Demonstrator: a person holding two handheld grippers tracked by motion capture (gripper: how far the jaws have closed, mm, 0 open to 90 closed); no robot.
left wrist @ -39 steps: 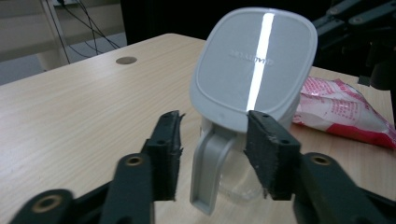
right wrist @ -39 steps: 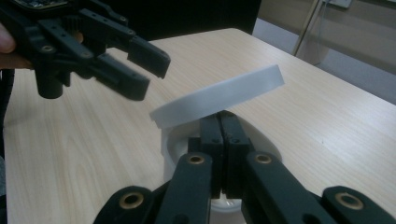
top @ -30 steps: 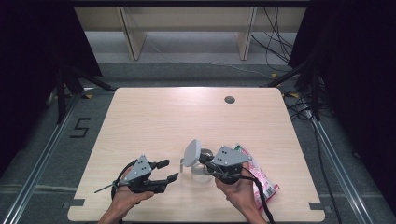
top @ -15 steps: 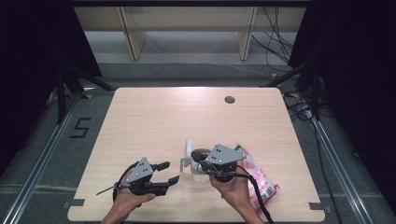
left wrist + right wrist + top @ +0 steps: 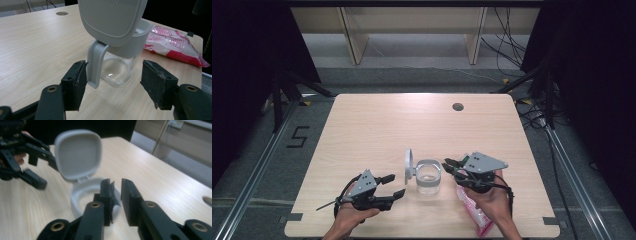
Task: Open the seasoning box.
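Item: clear container point(image 5: 428, 177) with grey collar and hinged grey lid point(image 5: 409, 164), standing upright on the wooden table point(image 5: 412, 120) near its front edge, between the two grippers. Lid condition: swung open, standing on edge at the container's left side in the high view; in the left gripper view the lid point(image 5: 112, 20) rises over the collar with its grey latch tab point(image 5: 95, 63) hanging down. Container interior: appears empty in the left gripper view. Left gripper point(image 5: 391, 186): held in a hand point(image 5: 352, 215) at the front left, jaws spread wide and gripping nothing; in its own view the left-hand jaw sits just beside the latch tab, contact not clear, while the other jaw stands apart from the glass. Right gripper point(image 5: 450, 166): held in a hand point(image 5: 489, 200) at the front right, tips just beside the container's collar; in its own view the jaws stand close together with a narrow gap, nothing seen between them. Pink-and-white packet point(image 5: 474, 210): lying flat on the table under the right hand, near the front edge, apart from the container.
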